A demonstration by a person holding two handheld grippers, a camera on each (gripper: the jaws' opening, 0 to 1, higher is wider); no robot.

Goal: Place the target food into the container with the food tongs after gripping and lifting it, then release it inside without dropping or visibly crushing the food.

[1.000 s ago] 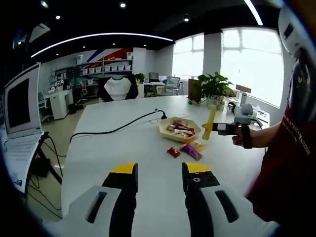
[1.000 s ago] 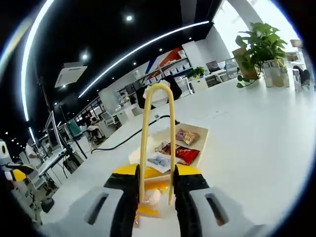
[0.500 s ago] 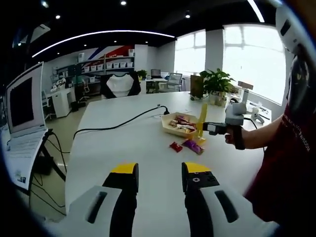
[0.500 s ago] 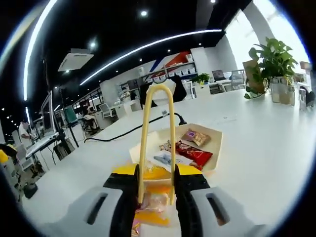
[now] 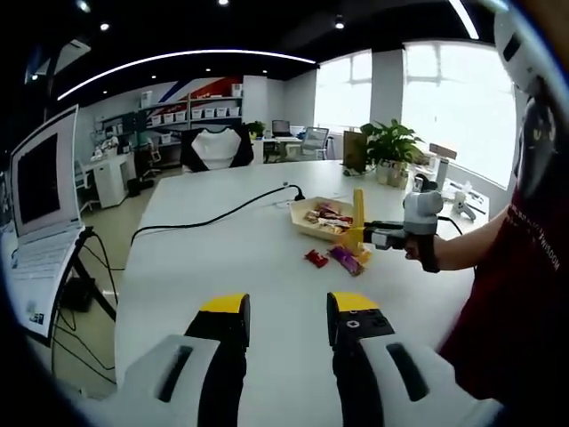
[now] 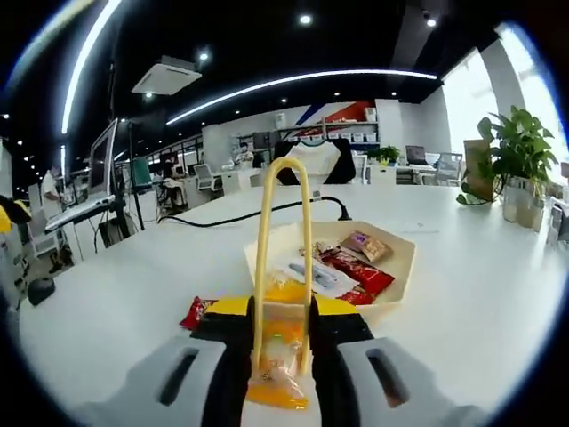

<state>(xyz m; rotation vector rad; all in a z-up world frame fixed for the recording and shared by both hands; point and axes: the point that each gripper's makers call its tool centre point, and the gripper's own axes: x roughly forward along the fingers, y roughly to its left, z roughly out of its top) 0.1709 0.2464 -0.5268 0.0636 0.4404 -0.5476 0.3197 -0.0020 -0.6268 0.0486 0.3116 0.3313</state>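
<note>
Before the tray point(image 6: 402, 265), your right gripper point(image 6: 281, 334) clamps the tongs point(image 6: 283, 258) to reach a snack point(image 6: 277, 351), while the left gripper point(image 5: 287, 317) waits open.

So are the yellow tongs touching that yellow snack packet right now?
Touching. In the right gripper view the tongs close on the yellow snack packet, whose wrapper is pinched between the two arms.

Black cable point(image 5: 213, 218), laptop point(image 5: 40, 191), potted plant point(image 6: 516, 156).
</note>
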